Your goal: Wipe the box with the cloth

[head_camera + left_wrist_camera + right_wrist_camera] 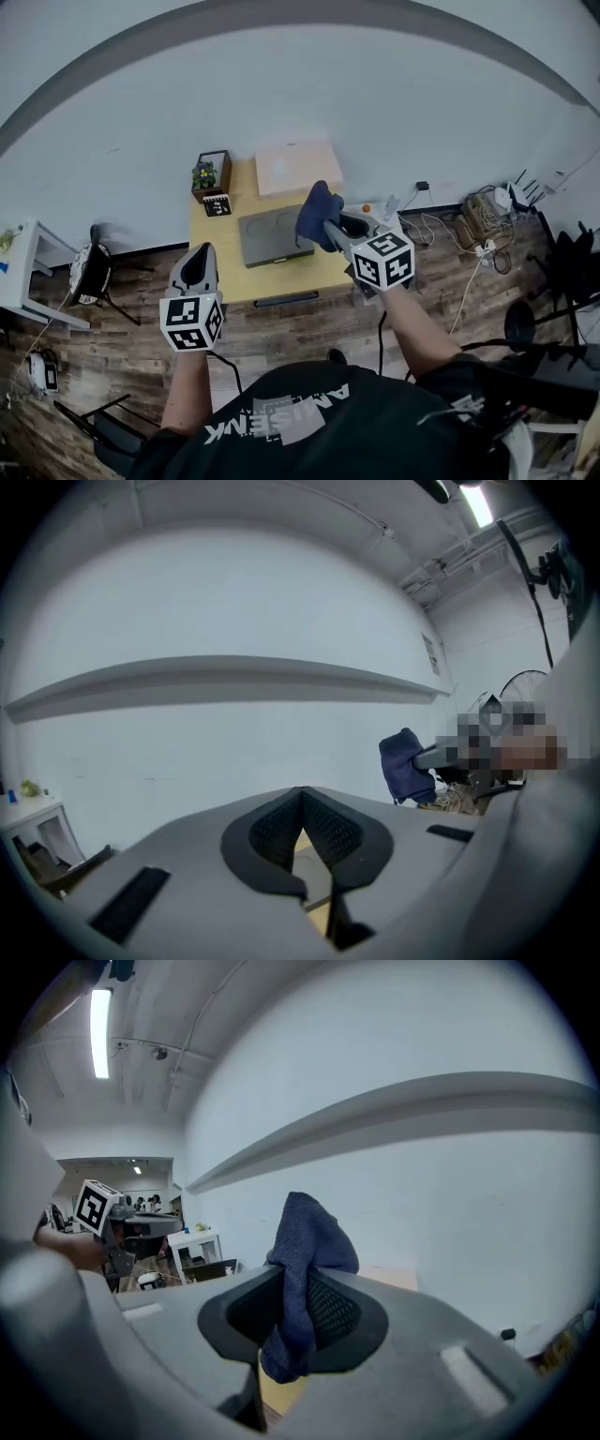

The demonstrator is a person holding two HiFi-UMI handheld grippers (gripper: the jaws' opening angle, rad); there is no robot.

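Note:
A dark blue cloth hangs bunched from my right gripper, which is shut on it and held in the air above the right half of a wooden table. In the right gripper view the cloth stands up between the jaws of the right gripper. A flat grey box lies on the table just left of the cloth. A pale cardboard box sits behind it. My left gripper is shut and empty, over the table's front left corner. From the left gripper the cloth shows to the right.
A small potted plant in a dark frame and a black-and-white marker card stand at the table's back left. Cables and a power strip lie on the floor to the right. A white shelf and chairs stand left.

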